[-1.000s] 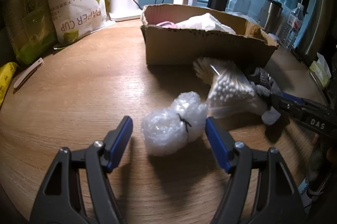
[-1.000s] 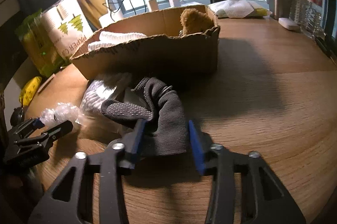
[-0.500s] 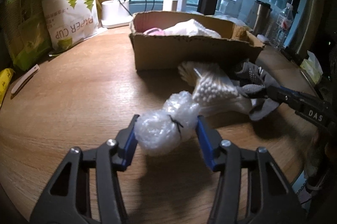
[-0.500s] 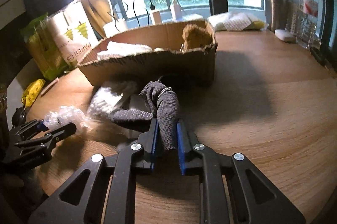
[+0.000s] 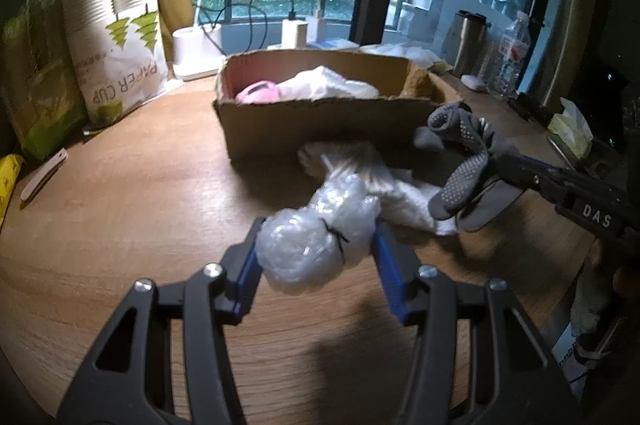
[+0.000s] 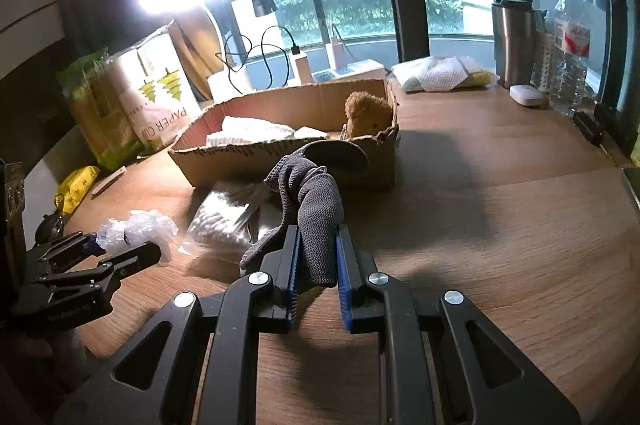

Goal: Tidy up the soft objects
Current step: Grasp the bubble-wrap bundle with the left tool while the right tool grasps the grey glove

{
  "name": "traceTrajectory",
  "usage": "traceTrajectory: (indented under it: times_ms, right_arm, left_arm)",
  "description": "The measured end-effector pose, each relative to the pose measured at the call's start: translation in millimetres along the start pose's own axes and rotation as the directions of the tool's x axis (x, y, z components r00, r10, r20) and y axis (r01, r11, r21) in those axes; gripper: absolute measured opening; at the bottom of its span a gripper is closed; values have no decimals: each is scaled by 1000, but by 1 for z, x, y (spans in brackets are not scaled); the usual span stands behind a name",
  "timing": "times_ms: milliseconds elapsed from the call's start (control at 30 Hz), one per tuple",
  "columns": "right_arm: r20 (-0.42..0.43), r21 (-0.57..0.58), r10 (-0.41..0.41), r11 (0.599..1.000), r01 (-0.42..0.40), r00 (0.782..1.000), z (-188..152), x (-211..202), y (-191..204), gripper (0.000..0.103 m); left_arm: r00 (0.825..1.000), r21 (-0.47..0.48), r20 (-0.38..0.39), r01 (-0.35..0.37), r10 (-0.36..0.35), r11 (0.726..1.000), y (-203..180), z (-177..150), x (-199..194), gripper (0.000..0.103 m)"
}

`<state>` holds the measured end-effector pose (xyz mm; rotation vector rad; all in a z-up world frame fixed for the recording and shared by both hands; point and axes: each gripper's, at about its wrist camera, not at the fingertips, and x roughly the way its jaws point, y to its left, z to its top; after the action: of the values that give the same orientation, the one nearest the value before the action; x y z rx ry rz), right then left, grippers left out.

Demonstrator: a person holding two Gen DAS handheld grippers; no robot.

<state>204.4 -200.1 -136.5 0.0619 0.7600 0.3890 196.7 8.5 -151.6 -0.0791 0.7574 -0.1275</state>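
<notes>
Claws each pinched a soft thing, left claw a bubble-wrap bundle, right claw a grey glove, while the cardboard box already held several and a cotton-swab bag remained on the table.

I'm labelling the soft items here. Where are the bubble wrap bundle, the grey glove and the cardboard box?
bubble wrap bundle [image 5: 308, 249], left wrist view, front lobe
grey glove [image 6: 318, 221], right wrist view, knit cuff
cardboard box [image 5: 320, 123], left wrist view, front wall

On the table: 1 cardboard box, 1 bubble-wrap bundle, 1 bag of cotton swabs, 1 grey glove, 1 brown plush toy, 2 packs of paper cups, 1 steel tumbler, 1 water bottle, 2 grippers.
</notes>
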Motion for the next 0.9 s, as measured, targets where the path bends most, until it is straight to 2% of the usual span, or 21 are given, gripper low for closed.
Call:
traceTrajectory:
  times_ms: [567, 900]
  right_arm:
    - [72, 17, 1, 1000, -2, 997, 23, -24, -17, 18]
    - [94, 22, 2, 1000, -4, 996, 41, -24, -25, 18]
  left_arm:
    - [999, 44, 51, 5, -7, 999, -24, 36, -13, 53]
    - [998, 45, 70, -7, 4, 999, -17, 57, -11, 53]
